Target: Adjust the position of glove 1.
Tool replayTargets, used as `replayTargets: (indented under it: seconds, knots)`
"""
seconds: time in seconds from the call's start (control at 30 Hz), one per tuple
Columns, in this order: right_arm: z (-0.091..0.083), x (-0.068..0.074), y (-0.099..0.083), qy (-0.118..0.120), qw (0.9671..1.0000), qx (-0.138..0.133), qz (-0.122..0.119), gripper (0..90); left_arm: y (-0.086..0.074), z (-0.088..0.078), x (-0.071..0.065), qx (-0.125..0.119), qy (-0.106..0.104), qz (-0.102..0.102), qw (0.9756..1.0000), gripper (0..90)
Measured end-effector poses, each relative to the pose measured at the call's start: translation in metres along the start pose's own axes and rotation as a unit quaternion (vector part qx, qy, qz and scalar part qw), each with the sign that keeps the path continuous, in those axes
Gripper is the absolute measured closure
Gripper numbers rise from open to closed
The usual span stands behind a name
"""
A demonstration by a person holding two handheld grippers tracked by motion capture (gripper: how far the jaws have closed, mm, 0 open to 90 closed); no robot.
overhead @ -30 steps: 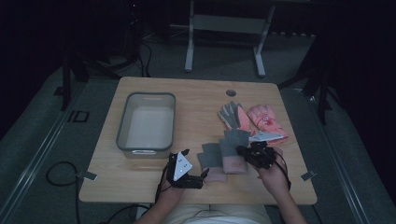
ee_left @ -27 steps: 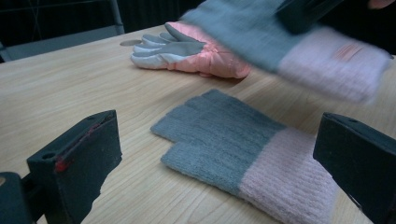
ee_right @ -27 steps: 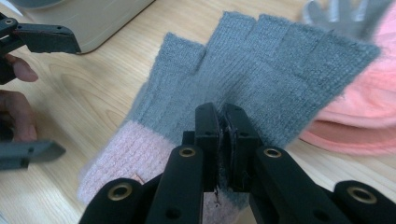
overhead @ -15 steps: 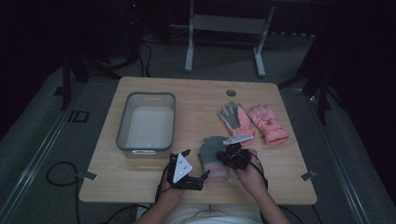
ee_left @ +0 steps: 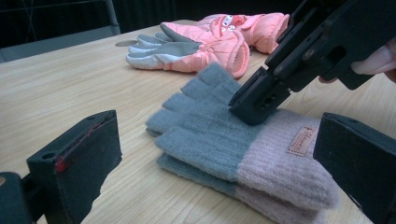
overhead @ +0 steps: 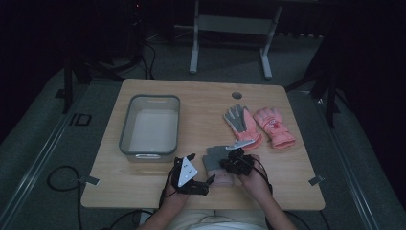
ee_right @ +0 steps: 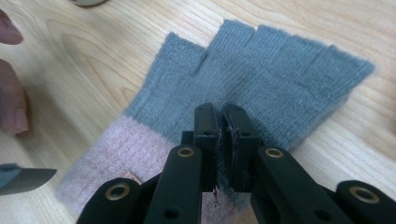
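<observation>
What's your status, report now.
Right gripper shut, pinching grey-pink knit gloves. Left gripper open beside them. Pink ski gloves apart, nothing blocking.

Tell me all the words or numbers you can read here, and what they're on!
None can be read for sure.
Tan tag on the knit glove: slanted script, too small to read.
Red print on the pink glove: too blurred to tell if it is words or a picture.
Label on the bin front: too small to read.

Dim lab: cabled floor [overhead: 62,179], metal stand [overhead: 230,28].
</observation>
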State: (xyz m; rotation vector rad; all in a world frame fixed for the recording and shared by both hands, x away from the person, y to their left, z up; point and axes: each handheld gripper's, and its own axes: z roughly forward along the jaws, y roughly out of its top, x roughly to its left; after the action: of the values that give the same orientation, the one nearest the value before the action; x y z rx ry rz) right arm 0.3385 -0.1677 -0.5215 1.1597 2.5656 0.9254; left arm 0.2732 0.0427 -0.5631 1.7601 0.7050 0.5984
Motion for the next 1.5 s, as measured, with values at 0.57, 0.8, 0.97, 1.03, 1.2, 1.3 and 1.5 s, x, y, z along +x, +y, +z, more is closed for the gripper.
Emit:
replayTargets:
  seconds: [0.57,0.8,0.97,1.03,1.2,1.3,1.5]
  knots:
    - [-0.003,0.002,-0.004,0.008,0.9998,-0.013,0.015,83.3,0.0,0.001,0.001,0.005,0.0,-0.003,1.0,0.3]
    - [0.007,-0.002,-0.008,0.013,0.9996,-0.005,0.023,78.4,0.0,0.001,0.001,0.004,-0.01,0.002,0.9999,0.4]
    - [-0.009,-0.01,-0.007,0.007,0.9988,-0.04,0.026,65.9,0.009,-0.001,0.001,-0.003,-0.036,0.002,0.9994,6.9]
    - [-0.014,-0.018,-0.006,0.001,0.9984,-0.048,0.029,65.7,0.017,-0.003,-0.001,0.022,-0.08,-0.02,0.9964,7.3]
    - [-0.023,-0.035,-0.002,-0.005,0.997,-0.064,0.044,64.8,0.03,-0.001,-0.014,0.051,-0.115,0.048,0.9908,10.1]
    - [-0.023,-0.048,0.005,-0.005,0.996,-0.069,0.056,61.7,0.034,0.005,-0.022,0.077,-0.139,0.087,0.9835,10.9]
    - [-0.003,-0.056,0.017,0.003,0.9961,-0.058,0.065,49.6,0.028,0.02,-0.031,0.124,-0.174,0.162,0.9633,23.7]
